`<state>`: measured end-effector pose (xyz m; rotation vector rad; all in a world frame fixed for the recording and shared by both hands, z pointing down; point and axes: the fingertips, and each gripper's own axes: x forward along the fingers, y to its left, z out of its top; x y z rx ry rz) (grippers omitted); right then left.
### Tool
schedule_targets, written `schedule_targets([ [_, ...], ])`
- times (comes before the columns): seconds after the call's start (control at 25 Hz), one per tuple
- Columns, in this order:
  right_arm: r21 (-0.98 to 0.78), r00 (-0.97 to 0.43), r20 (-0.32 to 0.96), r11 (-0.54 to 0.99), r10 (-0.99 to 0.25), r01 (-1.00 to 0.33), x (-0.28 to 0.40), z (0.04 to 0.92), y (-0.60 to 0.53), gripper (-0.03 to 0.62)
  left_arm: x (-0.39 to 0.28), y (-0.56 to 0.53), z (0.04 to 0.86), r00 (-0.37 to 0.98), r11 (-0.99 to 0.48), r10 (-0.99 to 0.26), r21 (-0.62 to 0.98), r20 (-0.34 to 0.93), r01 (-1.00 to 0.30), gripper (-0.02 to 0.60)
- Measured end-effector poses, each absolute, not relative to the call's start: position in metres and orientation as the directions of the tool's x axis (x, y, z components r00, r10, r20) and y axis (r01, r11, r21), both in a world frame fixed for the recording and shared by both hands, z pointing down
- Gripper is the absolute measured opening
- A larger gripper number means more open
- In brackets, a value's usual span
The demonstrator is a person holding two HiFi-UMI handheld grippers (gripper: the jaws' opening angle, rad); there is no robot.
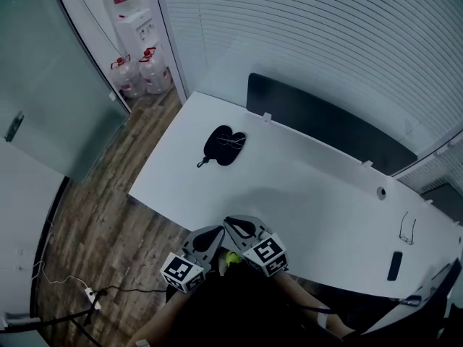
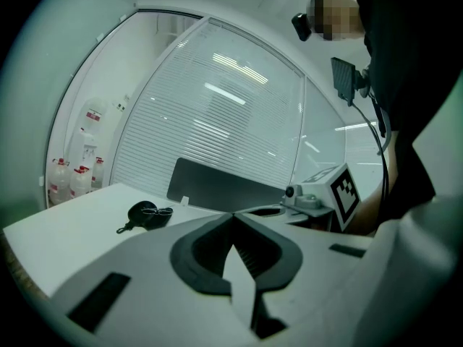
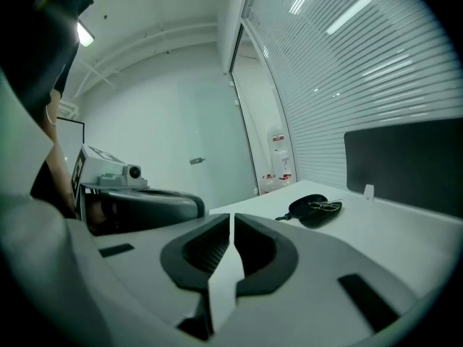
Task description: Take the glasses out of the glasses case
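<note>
The black glasses case lies open on the far left part of the white table, with thin-framed glasses resting in it and a short strap trailing off its near end. Both grippers hang close to my body at the table's near edge, well short of the case. My left gripper and right gripper point toward each other, both shut with nothing in them. The left gripper view shows the case far off to the left of its jaw tips. In the right gripper view the case lies ahead to the right of that gripper.
A dark divider panel runs along the table's far edge. Another pair of glasses and a flat black object lie at the table's right end. Water bottles stand on the wooden floor at the back left, beside a glass door.
</note>
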<state>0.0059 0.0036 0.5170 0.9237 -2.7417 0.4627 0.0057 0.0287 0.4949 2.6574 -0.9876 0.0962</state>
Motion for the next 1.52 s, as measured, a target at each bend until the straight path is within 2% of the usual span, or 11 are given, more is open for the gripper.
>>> schedule_targets([
  [0.44,-0.154,-0.718,0.351,0.719,-0.601,-0.677,0.017,0.518,-0.045,0.031,0.018,-0.008,0.484,0.817,-0.784,-0.564,0.233,0.118,-0.575,0.006],
  [1.4,-0.046,-0.605,0.486,0.674,-0.630,-0.738,0.016,0.522,-0.142,0.032,0.023,-0.085,0.484,0.898,-0.840,-0.427,0.321,0.108,-0.438,0.007],
  [1.52,-0.052,-0.597,0.494,0.664,-0.632,-0.746,0.015,0.523,-0.154,0.047,0.022,-0.093,0.484,0.905,-0.846,-0.411,0.323,0.110,-0.424,0.006],
])
